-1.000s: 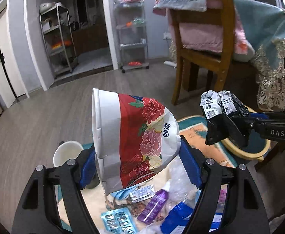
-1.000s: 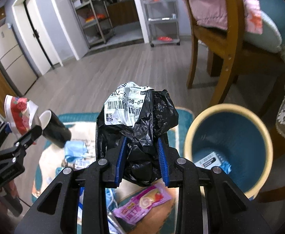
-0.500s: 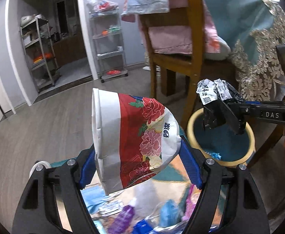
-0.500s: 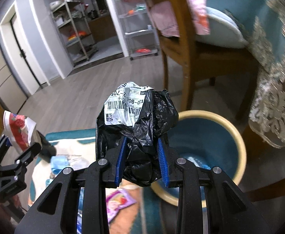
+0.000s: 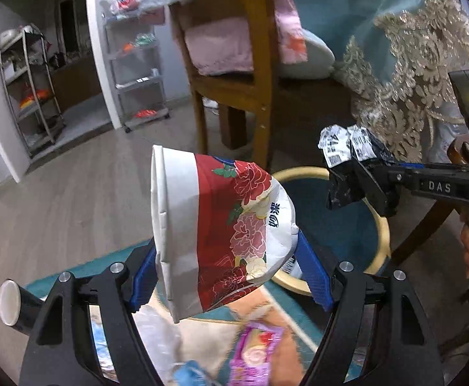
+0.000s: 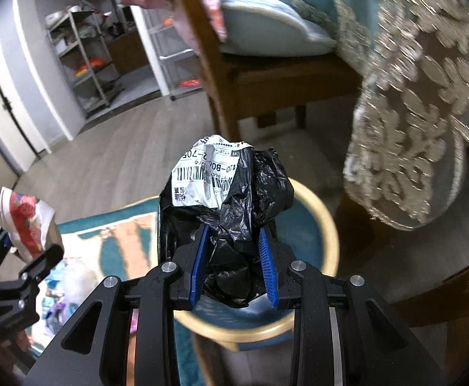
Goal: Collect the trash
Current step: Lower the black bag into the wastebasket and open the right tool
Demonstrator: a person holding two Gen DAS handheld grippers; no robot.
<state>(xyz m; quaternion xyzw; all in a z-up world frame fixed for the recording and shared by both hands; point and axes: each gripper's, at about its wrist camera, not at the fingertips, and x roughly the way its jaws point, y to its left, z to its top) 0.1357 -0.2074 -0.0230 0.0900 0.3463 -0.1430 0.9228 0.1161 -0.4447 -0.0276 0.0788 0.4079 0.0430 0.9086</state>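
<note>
- My left claw [image 5: 226,257] is clamped on a crumpled paper bowl [image 5: 218,228], its blue pads pressing the bowl's two sides.
- The bowl lies on its side: white rim toward nine o'clock in the left wrist view, crushed base toward three, long axis running roughly left to right. I cannot see into it from here.
- My right claw [image 6: 234,257] is squeezed tight on a crumpled black plastic bag [image 6: 231,212] with a white shipping label [image 6: 205,177] at its top; the wad stands up out of the pads toward twelve o'clock.
- The waste bin [image 6: 326,225], cream rim and blue inside, sits right behind and below the bag in the right wrist view; the bag hangs over its mouth.
- In the left wrist view the bin [image 5: 380,225] is at three o'clock from the bowl, with a bit of white printed packaging [image 5: 290,265] showing inside at its near edge.
- Other litter, including a pink wrapper [image 5: 255,350], lies blurred on the rug [image 5: 86,268] at six o'clock.
</note>
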